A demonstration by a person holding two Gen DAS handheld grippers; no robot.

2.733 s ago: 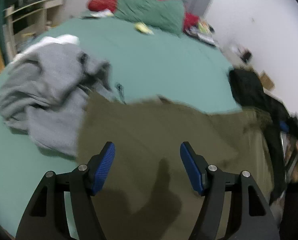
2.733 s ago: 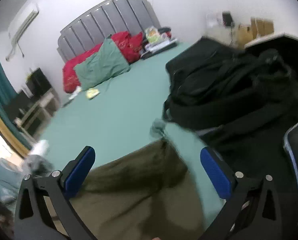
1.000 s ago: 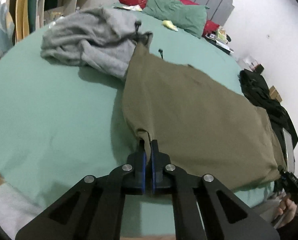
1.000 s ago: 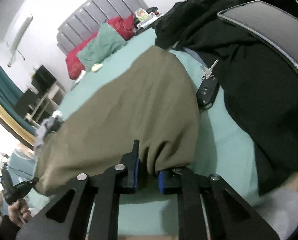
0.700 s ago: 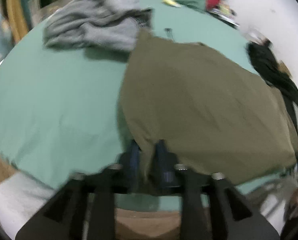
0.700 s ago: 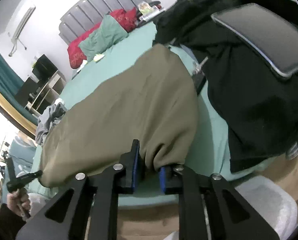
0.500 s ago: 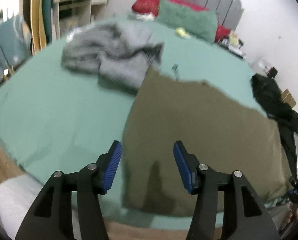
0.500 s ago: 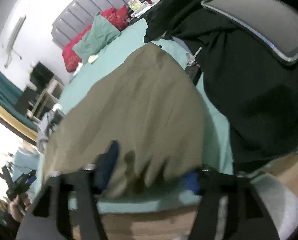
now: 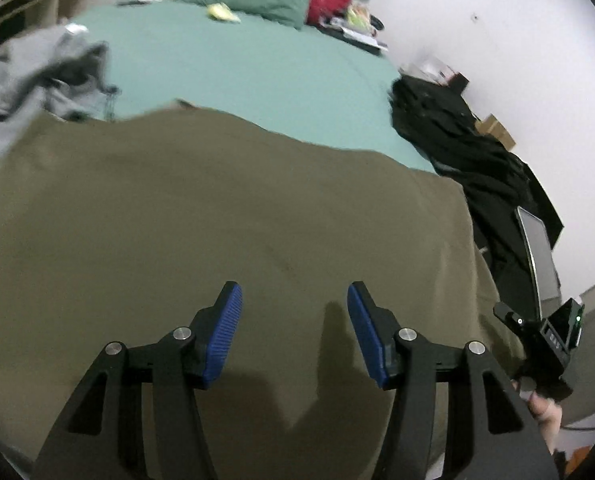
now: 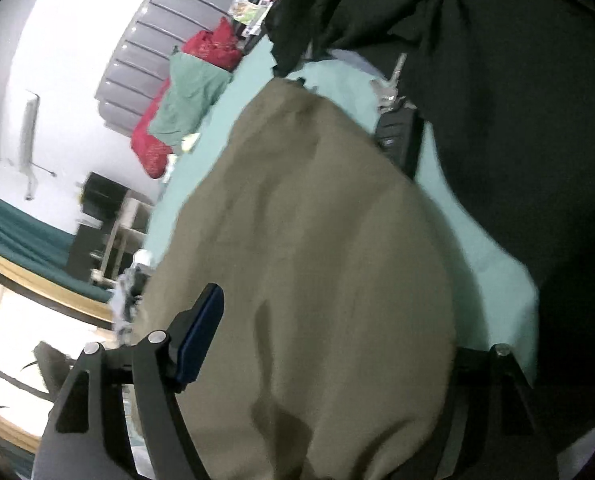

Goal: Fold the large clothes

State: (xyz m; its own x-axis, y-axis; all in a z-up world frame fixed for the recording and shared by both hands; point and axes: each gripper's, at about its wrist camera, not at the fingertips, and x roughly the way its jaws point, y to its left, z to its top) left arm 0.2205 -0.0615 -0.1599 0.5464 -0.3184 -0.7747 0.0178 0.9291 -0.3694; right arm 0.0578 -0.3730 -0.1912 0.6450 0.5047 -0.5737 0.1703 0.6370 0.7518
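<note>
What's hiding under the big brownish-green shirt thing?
Around the olive garment only the green bed sheet shows, so it lies on that. Anything else beneath it is covered, so I cannot tell.

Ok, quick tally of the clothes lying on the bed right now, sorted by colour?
Olive: 1, the olive garment spread flat in front.
Grey: 1, the grey garment bunched at the left.
Black: 1, the black pile at the right edge; how many pieces it holds I cannot tell.
Total: 3
</note>
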